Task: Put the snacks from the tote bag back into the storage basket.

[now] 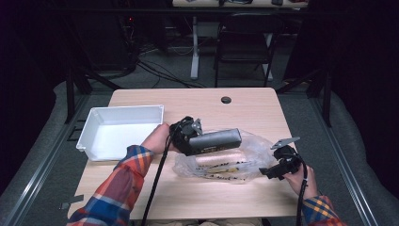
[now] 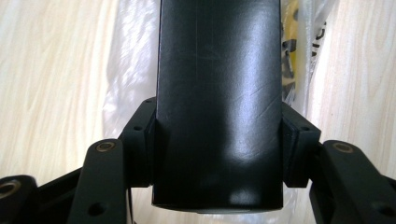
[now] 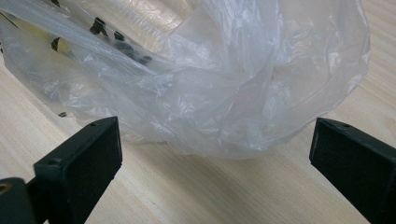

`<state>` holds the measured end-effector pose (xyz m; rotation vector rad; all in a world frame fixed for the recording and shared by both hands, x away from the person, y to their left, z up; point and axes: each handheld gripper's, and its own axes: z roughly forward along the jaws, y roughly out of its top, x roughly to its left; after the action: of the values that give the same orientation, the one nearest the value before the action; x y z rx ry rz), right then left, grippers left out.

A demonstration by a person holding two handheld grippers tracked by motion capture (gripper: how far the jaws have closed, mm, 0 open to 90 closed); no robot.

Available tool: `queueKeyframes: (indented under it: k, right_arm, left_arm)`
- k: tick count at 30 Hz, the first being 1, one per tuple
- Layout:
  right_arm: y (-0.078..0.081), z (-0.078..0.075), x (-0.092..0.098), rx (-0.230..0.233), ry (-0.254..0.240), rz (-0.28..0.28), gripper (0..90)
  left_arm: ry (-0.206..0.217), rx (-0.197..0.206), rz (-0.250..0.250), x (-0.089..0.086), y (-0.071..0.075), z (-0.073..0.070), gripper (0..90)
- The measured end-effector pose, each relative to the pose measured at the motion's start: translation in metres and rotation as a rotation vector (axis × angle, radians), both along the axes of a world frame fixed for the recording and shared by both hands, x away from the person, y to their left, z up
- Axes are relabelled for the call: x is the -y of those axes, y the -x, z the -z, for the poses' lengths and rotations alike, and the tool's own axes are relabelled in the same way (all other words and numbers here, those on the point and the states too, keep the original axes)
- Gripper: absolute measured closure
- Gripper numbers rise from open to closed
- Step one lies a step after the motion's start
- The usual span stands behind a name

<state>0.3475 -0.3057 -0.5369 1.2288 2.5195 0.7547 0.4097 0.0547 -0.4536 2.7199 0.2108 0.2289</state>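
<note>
The left gripper (image 1: pixel 200 139) is held level just above the crumpled clear plastic bag (image 1: pixel 251 153), its forearm in a plaid sleeve (image 1: pixel 124 183) angling in from the bag's near-left side; its two jaws are clamped on the flat sides of one long black rectangular case (image 1: pixel 217 140), which extends lengthwise from the jaws across the top of the bag; in the left gripper view the case (image 2: pixel 219 102) sits squarely between the pads (image 2: pixel 140 140), with the bag (image 2: pixel 133 56) and its yellow-and-black printing beneath it; the right gripper (image 1: pixel 275 170) rests low at the bag's right end, pointing toward it, the hand (image 1: pixel 301 181) gripping from behind; in the right gripper view its jaws stand wide apart with nothing between the pads (image 3: pixel 84 158), the bag's bunched edge (image 3: pixel 224 107) lying just beyond them on the light wooden table (image 3: pixel 210 191); count: one case, one bag, one white rectangular plastic tray (image 1: pixel 96 120) standing left of the bag, two grippers.
</note>
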Motion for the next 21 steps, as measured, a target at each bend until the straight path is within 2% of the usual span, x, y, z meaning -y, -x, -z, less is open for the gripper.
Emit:
queueKeyframes:
  k: [3, 8, 13, 16, 17, 21]
  right_arm:
    - [0.0, 0.001, -0.001, -0.002, 0.006, 0.002, 1.8]
    - [0.0, 0.0, 0.001, -0.007, 0.002, 0.005, 1.7]
    - [0.002, 0.001, 0.001, -0.006, 0.004, 0.009, 1.6]
    - [0.003, 0.001, 0.002, -0.006, -0.004, 0.014, 1.5]
    - [0.003, 0.0, 0.003, -0.006, 0.01, 0.017, 1.5]
    - [0.005, 0.001, 0.004, -0.007, 0.009, 0.021, 1.5]
  left_arm:
    - [0.01, -0.006, -0.024, -0.008, 0.002, -0.004, 43.3]
    - [0.006, 0.015, -0.033, -0.018, 0.002, -0.012, 43.3]
    - [0.02, 0.024, -0.054, -0.03, 0.002, -0.018, 43.3]
    - [0.028, 0.032, -0.071, -0.04, 0.002, -0.023, 43.3]
    - [0.03, 0.035, -0.08, -0.044, 0.002, -0.024, 43.3]
    - [0.036, 0.048, -0.113, -0.059, 0.001, -0.031, 43.3]
